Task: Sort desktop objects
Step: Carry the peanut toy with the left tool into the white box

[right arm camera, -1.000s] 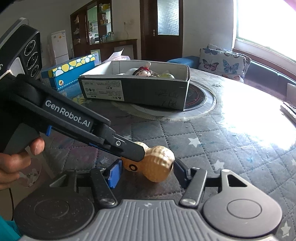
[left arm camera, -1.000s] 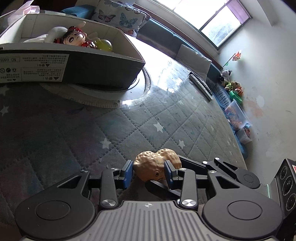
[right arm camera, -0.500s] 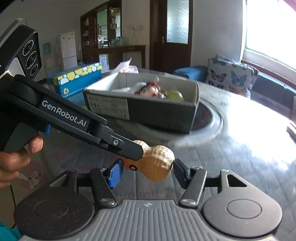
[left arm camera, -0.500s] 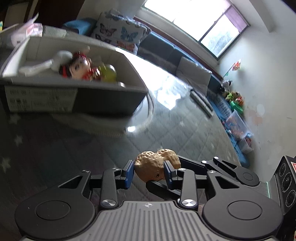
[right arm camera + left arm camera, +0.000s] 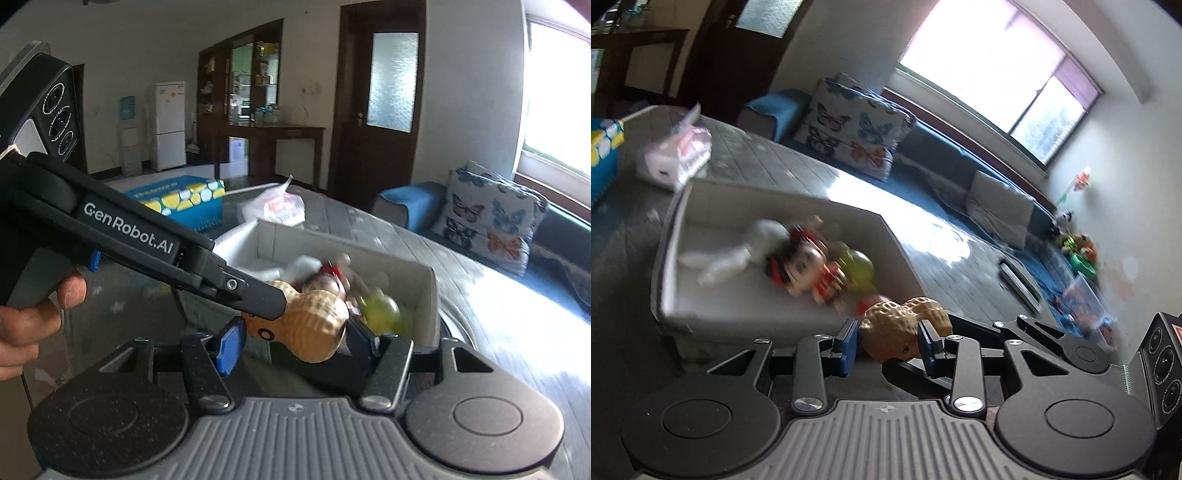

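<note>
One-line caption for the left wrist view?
Left gripper holds peanut toy near open box containing doll.

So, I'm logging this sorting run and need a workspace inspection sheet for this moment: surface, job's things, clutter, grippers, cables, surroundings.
Surface: quilted grey table cover, glare near the window side.
Job's things: peanut toy held in the air near the open box; doll, white item and green toy inside the box, blurred.
Clutter: tissue pack; blue and yellow carton; remote.
Grippers: left gripper shut on the peanut toy; right gripper flanks the toy's other end, contact unclear.
Cables: nothing seen.
Surroundings: butterfly cushion, sofa, window, fridge, door.
</note>
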